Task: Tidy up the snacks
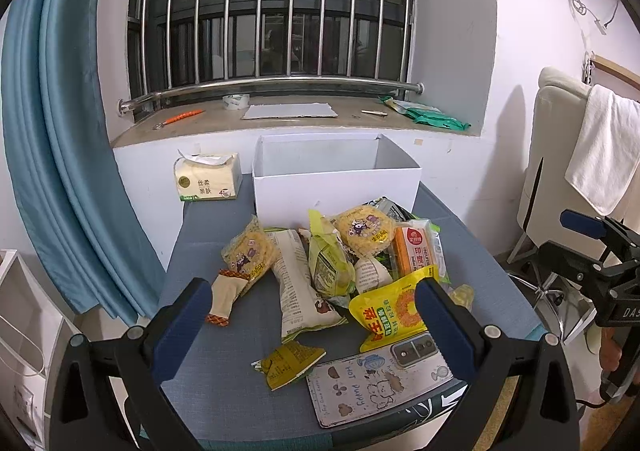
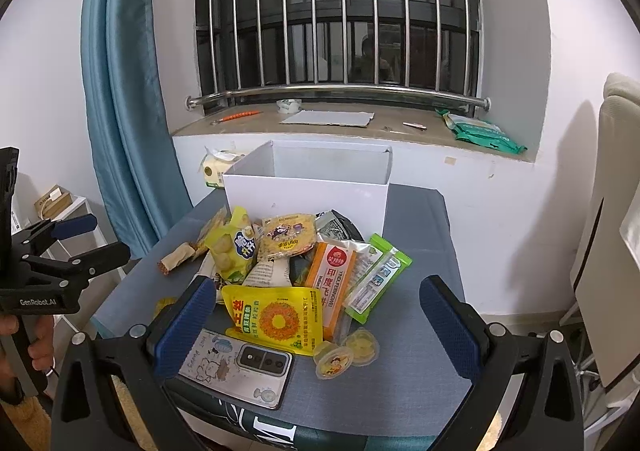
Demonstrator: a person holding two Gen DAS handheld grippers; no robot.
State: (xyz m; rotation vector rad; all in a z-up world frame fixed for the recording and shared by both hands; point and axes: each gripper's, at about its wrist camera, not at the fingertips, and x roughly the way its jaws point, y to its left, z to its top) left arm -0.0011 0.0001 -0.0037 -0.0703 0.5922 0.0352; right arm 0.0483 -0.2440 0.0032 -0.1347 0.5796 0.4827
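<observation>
- Left wrist view: left gripper (image 1: 316, 311) has its jaws spread wide with nothing between the pads, hanging over the near part of the blue-grey worktop (image 1: 224, 371).
- Snack pile (image 1: 332, 263) sits mid-worktop, just in front of the open white box (image 1: 336, 187); I see nothing inside the box from this angle.
- Only this view shows clearly: long white-green pack (image 1: 298, 283) lying lengthwise, small olive-yellow wrapper (image 1: 290, 365) apart from the pile toward the near edge, beige bar with orange ends (image 1: 226, 297) at the left side, and the full front of the tissue pack (image 1: 208, 177).
- Phone (image 1: 380, 379) lies near the front edge, its right corner hidden behind the right finger; yellow sunflower bag (image 1: 384, 311) partly overlaps it.
- Right gripper (image 1: 600, 247) pokes in at the right edge, cut off, a hand below it.
- Chair with white towel (image 1: 604, 147) stands right of the worktop.
- Right wrist view: right gripper (image 2: 316, 325) also gapes fully, empty, over the near worktop edge.
- Only here: jelly cups (image 2: 348, 353) by the yellow bag, and green-edged clear pack (image 2: 378, 277) on the pile's right side.
- Orange box (image 2: 330, 283) leans among the pile; round yellow cracker pack (image 2: 286, 237) lies on top.
- Tissue pack mostly hidden behind the box; the left finger covers the phone's left end.
- Left gripper (image 2: 76, 237) shows at the left edge, held by a hand (image 2: 38, 335).
- Window sill (image 2: 352, 131) behind holds a tape roll, flat board, orange tool and green bag; blue curtain (image 2: 120, 91) hangs at left.
</observation>
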